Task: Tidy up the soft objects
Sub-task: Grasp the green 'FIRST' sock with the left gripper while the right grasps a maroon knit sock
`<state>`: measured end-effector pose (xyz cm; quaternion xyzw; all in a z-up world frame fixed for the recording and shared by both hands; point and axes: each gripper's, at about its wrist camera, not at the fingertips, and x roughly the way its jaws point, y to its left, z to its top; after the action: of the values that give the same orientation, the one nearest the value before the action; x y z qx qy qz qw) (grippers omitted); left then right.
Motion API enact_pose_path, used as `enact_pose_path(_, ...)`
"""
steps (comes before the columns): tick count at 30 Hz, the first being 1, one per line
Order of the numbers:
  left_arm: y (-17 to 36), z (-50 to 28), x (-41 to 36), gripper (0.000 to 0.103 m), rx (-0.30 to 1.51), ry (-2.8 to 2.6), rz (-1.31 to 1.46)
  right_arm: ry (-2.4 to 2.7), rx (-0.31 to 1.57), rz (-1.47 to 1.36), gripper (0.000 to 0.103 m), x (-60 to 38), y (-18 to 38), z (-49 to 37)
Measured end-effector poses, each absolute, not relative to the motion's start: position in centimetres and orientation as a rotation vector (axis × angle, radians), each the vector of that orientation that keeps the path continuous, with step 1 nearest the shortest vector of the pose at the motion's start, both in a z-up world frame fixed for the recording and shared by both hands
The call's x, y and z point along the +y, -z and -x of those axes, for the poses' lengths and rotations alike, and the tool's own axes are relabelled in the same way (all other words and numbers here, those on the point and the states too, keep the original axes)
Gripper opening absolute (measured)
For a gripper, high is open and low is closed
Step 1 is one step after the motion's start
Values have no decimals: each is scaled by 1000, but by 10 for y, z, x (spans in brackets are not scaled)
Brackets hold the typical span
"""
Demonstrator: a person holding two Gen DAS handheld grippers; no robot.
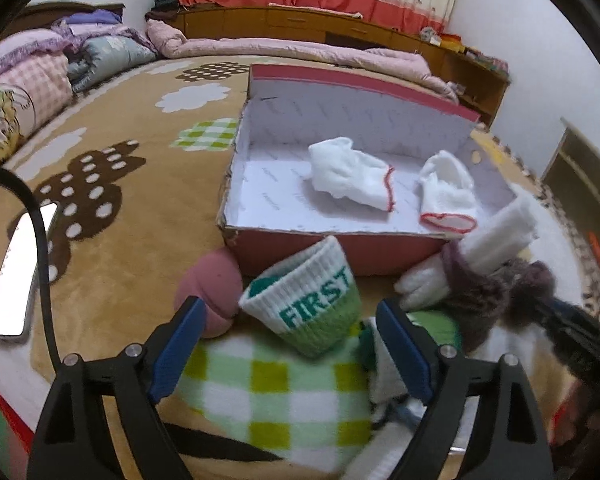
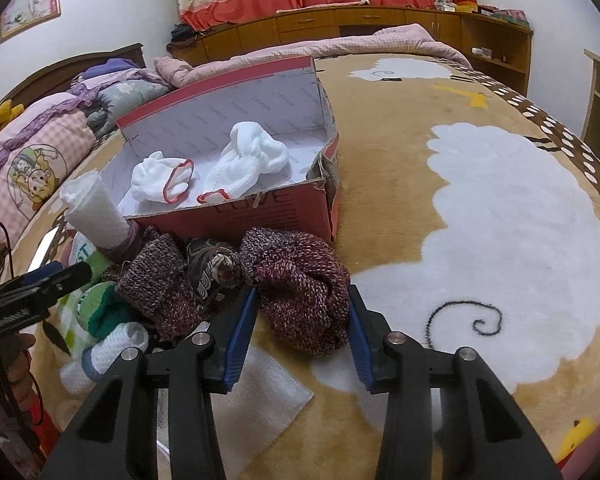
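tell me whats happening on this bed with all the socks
A person with a gripper in each hand is sorting socks into a red shoebox, where two white socks already lie. The right gripper straddles a maroon knit sock. The left gripper is open just short of a green and white "FIRST" sock, not yet gripping.

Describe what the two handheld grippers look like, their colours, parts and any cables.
Both match: the left gripper and the right gripper have matte black angular plastic arms with triangular cut-outs, round silver bolt heads at the pivots, and flat blue pads lining the inner fingers. A thin black cable loops past the left one. No sleeves show.
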<state>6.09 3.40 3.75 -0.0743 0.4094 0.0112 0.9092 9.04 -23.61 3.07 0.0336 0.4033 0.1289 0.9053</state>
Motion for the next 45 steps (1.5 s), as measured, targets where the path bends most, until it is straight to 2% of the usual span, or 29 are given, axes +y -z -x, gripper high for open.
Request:
enact_pose_path(6, -31, -72, 29, 90, 838, -116, 75, -265, 831, -65, 43, -234, -30, -89)
enact_pose_path(8, -29, -74, 29, 85, 836, -135, 70, -262, 829, -60, 40, -233, -30, -89)
enact_pose_path(10, -29, -75, 30, 75, 832, -147, 69, -253, 822, -47, 35, -231, -30, -88)
enact_pose_path(12, -30, -73, 32, 61, 829, -157, 60, -251, 815, -39, 32, -230, -30, -87)
enact_pose_path(16, -35, -67, 41, 39, 826, -141, 98, -248, 801, -50, 23, -231, -31, -84)
enact_pose_path(17, -37, -65, 44, 23, 827, -131, 113, -248, 797, -54, 21, -231, -31, -83)
enact_pose_path(18, -38, -64, 47, 14, 828, -120, 127, -249, 794, -57, 19, -232, -32, -82)
enact_pose_path(22, -39, -61, 52, 11, 860, -23, 223, -251, 786, -49, 17, -232, -34, -78)
enact_pose_path(32, -51, -44, 44, 4, 837, 20, 200, -246, 751, -57, 16, -237, -45, -70)
enact_pose_path(41, -68, -35, 43, 5, 796, 34, 181, -250, 735, -66, 15, -239, -52, -63)
enact_pose_path(43, -67, -36, 42, 19, 809, 38, 168, -250, 736, -70, 15, -240, -51, -63)
enact_pose_path(45, -63, -38, 41, 48, 826, 30, 157, -252, 738, -72, 15, -240, -51, -62)
